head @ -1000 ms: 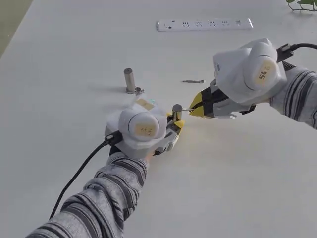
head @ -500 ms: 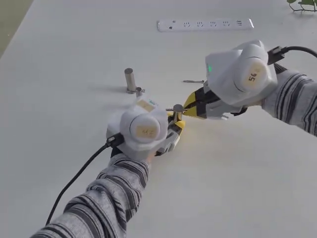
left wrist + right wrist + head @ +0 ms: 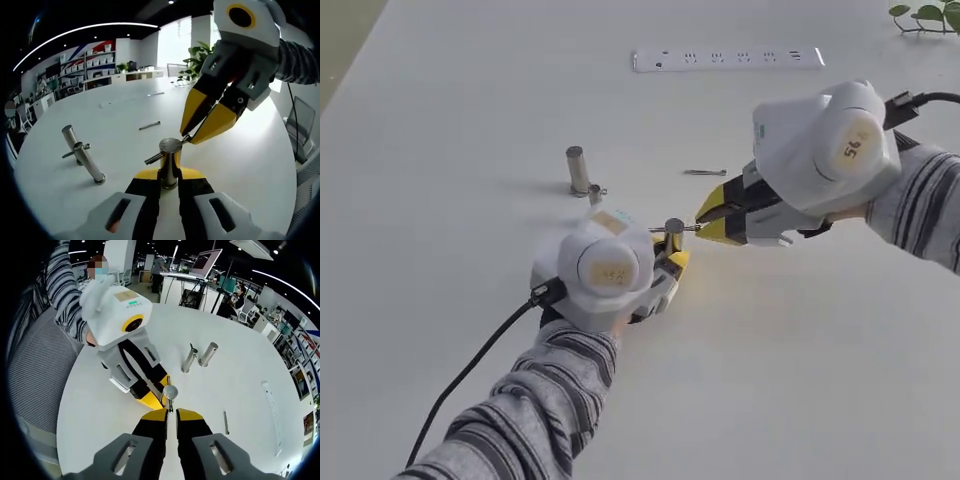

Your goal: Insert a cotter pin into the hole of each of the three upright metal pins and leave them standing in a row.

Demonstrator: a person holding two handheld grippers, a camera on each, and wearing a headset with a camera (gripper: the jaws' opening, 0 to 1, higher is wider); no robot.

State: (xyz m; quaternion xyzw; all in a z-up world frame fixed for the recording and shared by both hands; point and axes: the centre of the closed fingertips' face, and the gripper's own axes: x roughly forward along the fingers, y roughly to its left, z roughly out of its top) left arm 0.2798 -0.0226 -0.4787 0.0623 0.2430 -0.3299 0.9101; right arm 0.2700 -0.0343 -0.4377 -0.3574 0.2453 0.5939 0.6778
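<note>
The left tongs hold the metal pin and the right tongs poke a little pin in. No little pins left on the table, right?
No: one spare cotter pin lies on the table, seen in the head view. The rest is right.

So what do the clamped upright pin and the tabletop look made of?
The pin looks like bare steel or a similar metal: grey and polished, with bright highlights down its shaft and on its flat cap. The tabletop seems to be a smooth white laminate or painted board, semi-matte with soft glare. What lies beneath cannot be told.
</note>
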